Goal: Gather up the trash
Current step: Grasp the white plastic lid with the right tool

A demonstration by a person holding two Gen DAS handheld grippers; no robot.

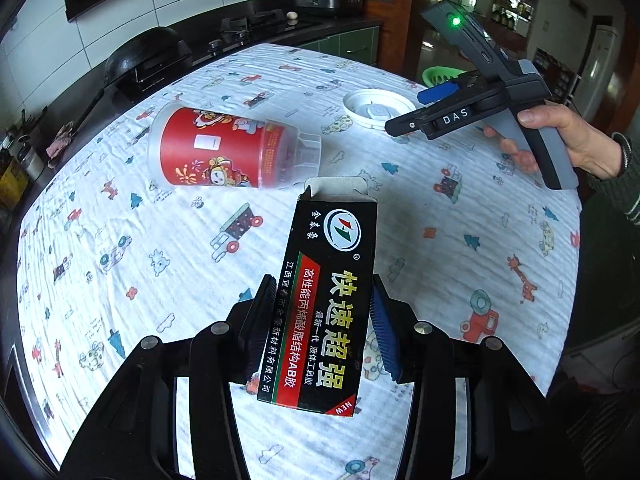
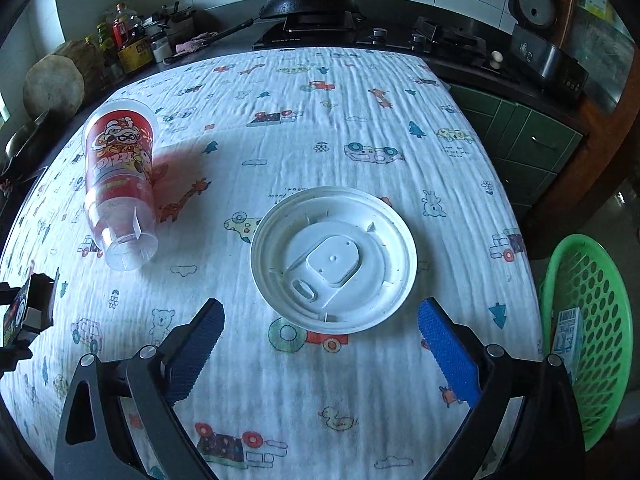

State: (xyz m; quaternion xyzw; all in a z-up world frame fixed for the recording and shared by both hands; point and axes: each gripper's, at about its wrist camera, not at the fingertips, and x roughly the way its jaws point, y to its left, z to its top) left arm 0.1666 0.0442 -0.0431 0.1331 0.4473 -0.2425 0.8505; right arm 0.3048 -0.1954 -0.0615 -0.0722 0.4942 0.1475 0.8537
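My left gripper (image 1: pixel 324 292) is shut on a black glue box (image 1: pixel 328 276) with Chinese print and holds it above the table. A red plastic cup (image 1: pixel 224 148) lies on its side beyond it; it also shows in the right wrist view (image 2: pixel 120 184). A white plastic lid (image 2: pixel 334 258) lies flat on the cloth, just ahead of my right gripper (image 2: pixel 320 312), which is open and empty. The right gripper (image 1: pixel 416 110) also shows in the left wrist view, next to the lid (image 1: pixel 376 110). The left gripper with the box shows at the left edge (image 2: pixel 24 312).
A green perforated basket (image 2: pixel 596 320) with a small carton (image 2: pixel 566 332) inside sits off the table's right edge. The table is covered by a white cartoon-print cloth (image 2: pixel 320 120). A stove with a wok (image 2: pixel 308 4), bottles and a rice cooker (image 2: pixel 540 40) stand on the counter behind.
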